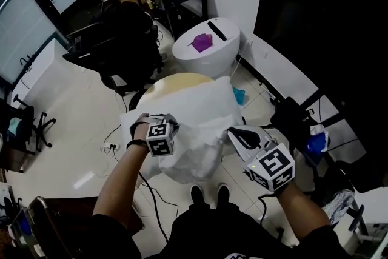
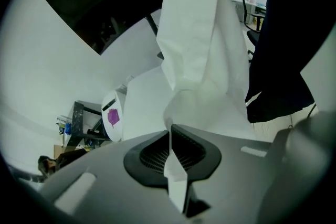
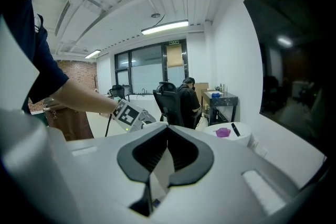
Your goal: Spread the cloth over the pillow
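The pillow [image 1: 194, 100] lies on a round beige counter [image 1: 176, 80]. It is white, plump and about rectangular. In the head view its long axis runs from the left side to the right, rising a little toward the right, and one long edge faces the person.

The cloth [image 1: 197, 154] is white, thin and much wrinkled. It covers the near part of the pillow, and its bunched lower part hangs down over the near edge, above the person's shoes [image 1: 207, 194].

The left tongs [image 1: 173, 129] point steeply down at the left near part of the pillow and are clamped on the cloth. In the left gripper view a folded strip of it is squeezed between the ribbed black pads [image 2: 152, 157], and from there the sheet goes up as a long band with soft folds.

The right tongs [image 1: 233, 132] are at the right near part, also closed on a thin flat fold of the cloth.
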The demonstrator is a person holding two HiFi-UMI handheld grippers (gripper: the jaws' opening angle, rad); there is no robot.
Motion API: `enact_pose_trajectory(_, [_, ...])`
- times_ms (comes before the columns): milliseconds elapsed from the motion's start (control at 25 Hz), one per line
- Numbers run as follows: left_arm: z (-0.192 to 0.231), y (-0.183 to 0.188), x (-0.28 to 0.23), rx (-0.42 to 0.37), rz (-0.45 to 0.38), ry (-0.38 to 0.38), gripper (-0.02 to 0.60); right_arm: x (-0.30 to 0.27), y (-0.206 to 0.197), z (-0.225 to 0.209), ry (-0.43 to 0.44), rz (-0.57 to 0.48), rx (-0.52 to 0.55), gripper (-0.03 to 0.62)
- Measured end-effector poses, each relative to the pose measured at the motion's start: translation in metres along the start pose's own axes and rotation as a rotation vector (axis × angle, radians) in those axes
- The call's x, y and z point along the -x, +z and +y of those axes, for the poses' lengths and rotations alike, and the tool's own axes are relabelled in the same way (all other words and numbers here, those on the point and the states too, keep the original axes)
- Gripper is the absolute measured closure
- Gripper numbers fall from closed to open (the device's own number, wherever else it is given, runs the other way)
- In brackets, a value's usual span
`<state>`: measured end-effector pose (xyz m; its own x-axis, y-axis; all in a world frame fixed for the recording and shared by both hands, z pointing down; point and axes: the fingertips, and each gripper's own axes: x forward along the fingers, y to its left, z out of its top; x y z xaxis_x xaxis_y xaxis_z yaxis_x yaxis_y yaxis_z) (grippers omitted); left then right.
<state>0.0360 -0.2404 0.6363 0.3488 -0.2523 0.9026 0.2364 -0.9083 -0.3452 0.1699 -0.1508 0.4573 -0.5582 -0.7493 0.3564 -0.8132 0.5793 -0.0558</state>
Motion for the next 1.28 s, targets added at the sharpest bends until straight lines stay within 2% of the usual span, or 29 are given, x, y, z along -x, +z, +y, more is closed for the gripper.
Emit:
enact_pose_trajectory(160, [0.012, 0.007, 0.057, -0.016, -0.078, 0.117, 0.581, 0.001, 0.016, 0.005, -0.017, -0.027, 0.003, 0.583])
enact_pose_trajectory(400, [0.037, -0.001, 0.157, 0.023, -0.187, 0.341, 0.581, -0.003, 0.060, 0.021, -0.013, -0.097, 0.041, 0.583])
enact_pose_trajectory(600, [0.050, -0.018, 0.234, 0.041, -0.187, 0.505, 0.581, -0.021, 0.098, 0.037, 0.021, -0.131, 0.106, 0.583])
enact_pose_trajectory(720, [0.049, -0.028, 0.269, 0.052, -0.170, 0.573, 0.581, -0.044, 0.111, 0.048, 0.055, -0.131, 0.159, 0.583])
enact_pose_trajectory(840, [0.043, -0.038, 0.284, 0.077, -0.161, 0.597, 0.581, -0.074, 0.113, 0.059, 0.090, -0.103, 0.202, 0.583])
enact_pose_trajectory(960, [0.033, -0.054, 0.277, 0.114, -0.149, 0.587, 0.581, -0.112, 0.100, 0.067, 0.116, -0.052, 0.225, 0.583])
enact_pose_trajectory(1280, [0.002, -0.086, 0.233, 0.211, -0.116, 0.515, 0.581, -0.197, 0.035, 0.074, 0.166, 0.120, 0.170, 0.583])
